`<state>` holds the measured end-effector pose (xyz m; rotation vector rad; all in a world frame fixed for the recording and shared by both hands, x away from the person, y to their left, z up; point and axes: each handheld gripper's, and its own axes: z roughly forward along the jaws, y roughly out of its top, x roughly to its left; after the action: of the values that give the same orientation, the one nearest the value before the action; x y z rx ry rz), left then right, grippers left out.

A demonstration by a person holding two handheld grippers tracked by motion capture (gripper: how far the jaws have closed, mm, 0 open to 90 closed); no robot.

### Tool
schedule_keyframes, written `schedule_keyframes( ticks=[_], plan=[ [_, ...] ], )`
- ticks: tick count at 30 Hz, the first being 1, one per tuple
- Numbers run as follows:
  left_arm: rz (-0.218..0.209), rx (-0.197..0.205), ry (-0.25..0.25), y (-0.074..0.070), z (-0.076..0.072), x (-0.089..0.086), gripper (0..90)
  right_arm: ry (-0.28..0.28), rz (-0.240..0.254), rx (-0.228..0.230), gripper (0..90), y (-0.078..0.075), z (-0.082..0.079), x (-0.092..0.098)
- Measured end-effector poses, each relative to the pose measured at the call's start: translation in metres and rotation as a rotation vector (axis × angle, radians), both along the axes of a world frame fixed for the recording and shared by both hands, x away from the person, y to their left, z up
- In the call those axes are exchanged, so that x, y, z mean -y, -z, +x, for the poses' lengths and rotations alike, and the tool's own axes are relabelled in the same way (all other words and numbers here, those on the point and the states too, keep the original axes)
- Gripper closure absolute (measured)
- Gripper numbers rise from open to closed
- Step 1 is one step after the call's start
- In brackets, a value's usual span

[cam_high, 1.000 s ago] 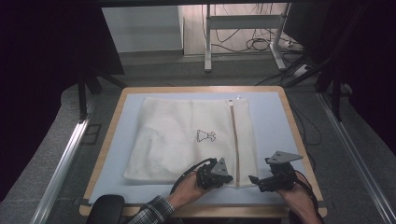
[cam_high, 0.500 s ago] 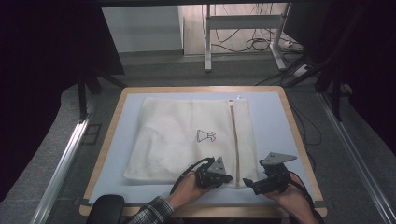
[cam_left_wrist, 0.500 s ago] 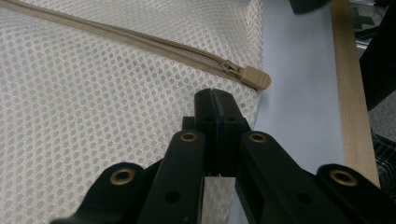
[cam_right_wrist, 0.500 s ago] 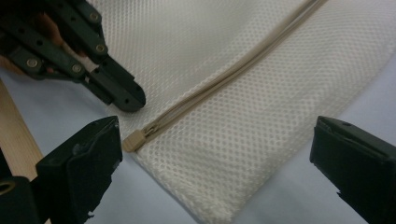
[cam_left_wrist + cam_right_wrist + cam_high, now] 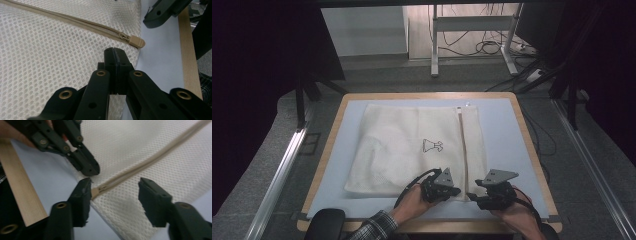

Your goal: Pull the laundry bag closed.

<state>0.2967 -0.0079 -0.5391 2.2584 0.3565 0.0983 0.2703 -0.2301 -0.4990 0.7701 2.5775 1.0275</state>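
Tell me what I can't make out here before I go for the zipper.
- Mesh bag contents: hidden by the weave, all views.
- Whether the left hand-held gripper pinches mesh: its shut jaws cover the spot, left gripper view.
- Zipper pull: partly behind the right hand-held gripper, right gripper view.
- Printed mark: too small, high view.

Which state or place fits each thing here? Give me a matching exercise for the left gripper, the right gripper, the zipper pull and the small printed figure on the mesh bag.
Column one:
1. left gripper
2. right gripper
3. zipper pull
4. printed figure

Column two:
A. at the near end of the zipper, by the bag's near edge
B. fingers apart, one on each side of the zipper's end
C. near the middle of the mesh bag
D. fingers pressed together over the bag's near edge

Pairs: 1-D, 2-B, 3-A, 4-C
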Motion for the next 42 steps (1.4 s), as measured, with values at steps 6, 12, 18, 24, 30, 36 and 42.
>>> schedule_keyframes(
  ticks=[6,12,18,24,30,36,42],
  plan=[
    [-0.002,-0.003,-0.001,0.000,0.000,0.000,89.9,-0.046,-0.027,0.015,53.7,0.003,-0.004,-0.008],
    [-0.017,-0.012,-0.005,0.001,0.000,0.000,89.9,-0.076,-0.085,0.023,52.2,0.009,-0.007,-0.018],
    [-0.015,-0.015,-0.003,0.001,0.000,0.000,89.9,-0.089,-0.148,0.070,56.7,0.012,-0.009,-0.022],
    [0.004,-0.006,0.006,0.000,0.002,-0.001,89.9,-0.089,-0.099,0.066,65.7,0.006,-0.008,-0.017],
    [-0.006,-0.013,0.000,0.000,0.001,-0.001,89.9,-0.076,-0.070,0.034,72.1,0.005,-0.003,-0.012],
    [-0.006,-0.013,0.000,0.000,0.001,-0.001,89.9,-0.088,-0.066,0.017,76.8,0.006,-0.001,-0.013],
    [-0.007,-0.015,0.000,0.000,0.002,-0.001,89.9,-0.095,-0.063,-0.005,83.1,0.007,0.006,-0.016]
  ],
)
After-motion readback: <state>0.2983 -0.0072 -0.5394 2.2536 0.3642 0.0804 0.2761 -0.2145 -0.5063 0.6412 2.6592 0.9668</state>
